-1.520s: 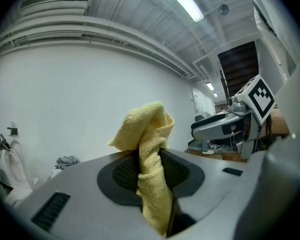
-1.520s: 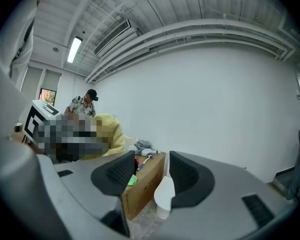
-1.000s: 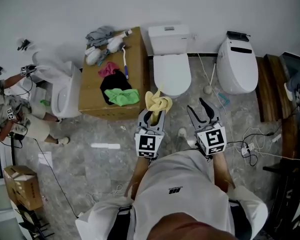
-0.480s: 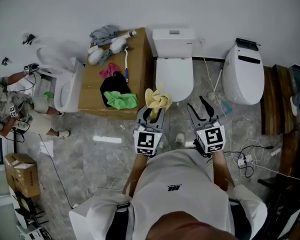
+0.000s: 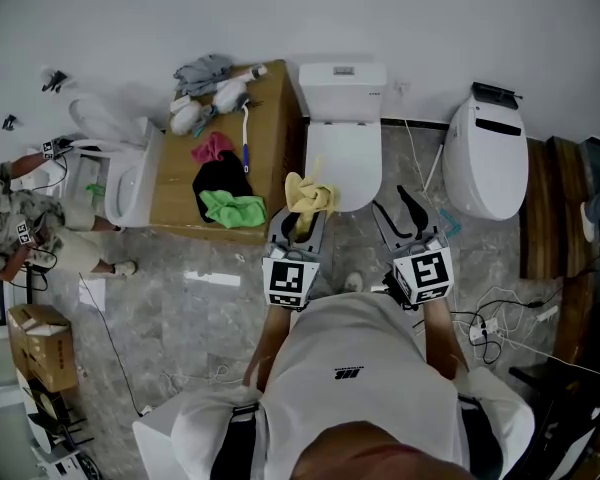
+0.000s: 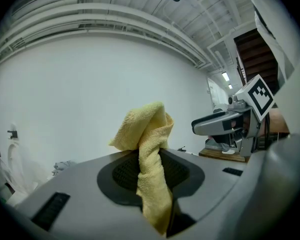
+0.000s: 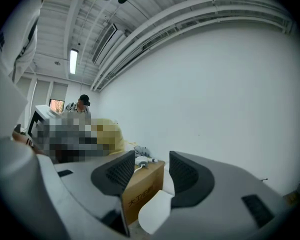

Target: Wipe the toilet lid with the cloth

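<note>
A white toilet stands against the far wall with its lid (image 5: 344, 162) down. A yellow cloth (image 5: 309, 197) bunches out of my left gripper (image 5: 302, 218), which is shut on it just in front of the lid's near left edge. In the left gripper view the cloth (image 6: 150, 159) stands up between the jaws and hides the toilet. My right gripper (image 5: 412, 216) is open and holds nothing, over the floor to the right of the bowl. Between its jaws in the right gripper view I see the lid's (image 7: 157, 209) front edge.
A cardboard box (image 5: 180, 183) left of the toilet carries a green cloth (image 5: 232, 208), black and pink cloths and a brush. A second toilet (image 5: 495, 158) stands at the right, a third (image 5: 130, 183) at the left beside a crouching person (image 5: 20, 233). Cables (image 5: 510, 313) lie on the floor at right.
Both grippers and the yellow cloth have come a little closer to the toilet; the cloth now sits at the lid's near left edge. The right gripper stays open.
</note>
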A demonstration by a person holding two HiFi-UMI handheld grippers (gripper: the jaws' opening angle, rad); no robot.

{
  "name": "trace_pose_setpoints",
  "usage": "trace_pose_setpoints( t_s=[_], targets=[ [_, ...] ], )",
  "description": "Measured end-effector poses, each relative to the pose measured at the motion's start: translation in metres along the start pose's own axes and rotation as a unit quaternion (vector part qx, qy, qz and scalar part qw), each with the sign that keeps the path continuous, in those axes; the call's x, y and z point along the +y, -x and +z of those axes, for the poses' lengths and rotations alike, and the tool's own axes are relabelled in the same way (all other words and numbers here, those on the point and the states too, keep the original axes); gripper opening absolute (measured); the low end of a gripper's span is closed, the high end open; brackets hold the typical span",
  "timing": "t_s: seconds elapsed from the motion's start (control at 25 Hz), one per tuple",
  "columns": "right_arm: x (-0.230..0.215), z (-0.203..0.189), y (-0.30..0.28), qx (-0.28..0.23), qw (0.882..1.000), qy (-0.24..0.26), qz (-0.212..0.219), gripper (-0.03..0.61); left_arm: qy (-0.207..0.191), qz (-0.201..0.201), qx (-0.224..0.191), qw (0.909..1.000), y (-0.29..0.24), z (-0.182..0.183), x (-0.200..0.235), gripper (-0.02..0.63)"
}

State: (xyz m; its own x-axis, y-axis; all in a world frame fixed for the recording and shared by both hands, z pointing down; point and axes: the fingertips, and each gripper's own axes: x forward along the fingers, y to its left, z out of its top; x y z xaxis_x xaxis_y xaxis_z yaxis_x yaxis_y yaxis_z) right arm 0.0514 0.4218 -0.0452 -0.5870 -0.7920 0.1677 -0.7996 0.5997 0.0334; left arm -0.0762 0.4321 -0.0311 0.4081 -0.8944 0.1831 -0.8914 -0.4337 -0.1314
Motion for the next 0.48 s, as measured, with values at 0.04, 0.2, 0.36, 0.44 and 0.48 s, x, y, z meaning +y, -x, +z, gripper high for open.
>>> trace_pose_setpoints(
  t_s=[0.04, 0.2, 0.36, 0.44, 0.48],
  targets=[
    [-0.004, 0.002, -0.004, -0.003, 1.0, -0.003, 0.0, 0.23, 0.0, 0.0, -0.001, 1.0, -0.005, 0.001, 0.002, 0.115],
    [-0.015, 0.004, -0.019, -0.003, 1.0, 0.0, 0.0, 0.23, 0.002, 0.001, -0.002, 1.0, -0.02, 0.001, 0.009, 0.115],
    [-0.021, -0.002, -0.036, 0.008, 1.0, -0.006, -0.005, 0.23, 0.005, -0.005, -0.001, 1.0, -0.035, -0.001, 0.021, 0.115],
    [-0.024, -0.005, -0.046, 0.012, 1.0, -0.008, -0.008, 0.23, 0.007, -0.007, -0.001, 1.0, -0.044, -0.004, 0.029, 0.115],
    [-0.026, -0.006, -0.052, 0.014, 1.0, -0.008, -0.009, 0.23, 0.007, -0.008, -0.001, 0.9999, -0.049, -0.005, 0.034, 0.115]
  ],
)
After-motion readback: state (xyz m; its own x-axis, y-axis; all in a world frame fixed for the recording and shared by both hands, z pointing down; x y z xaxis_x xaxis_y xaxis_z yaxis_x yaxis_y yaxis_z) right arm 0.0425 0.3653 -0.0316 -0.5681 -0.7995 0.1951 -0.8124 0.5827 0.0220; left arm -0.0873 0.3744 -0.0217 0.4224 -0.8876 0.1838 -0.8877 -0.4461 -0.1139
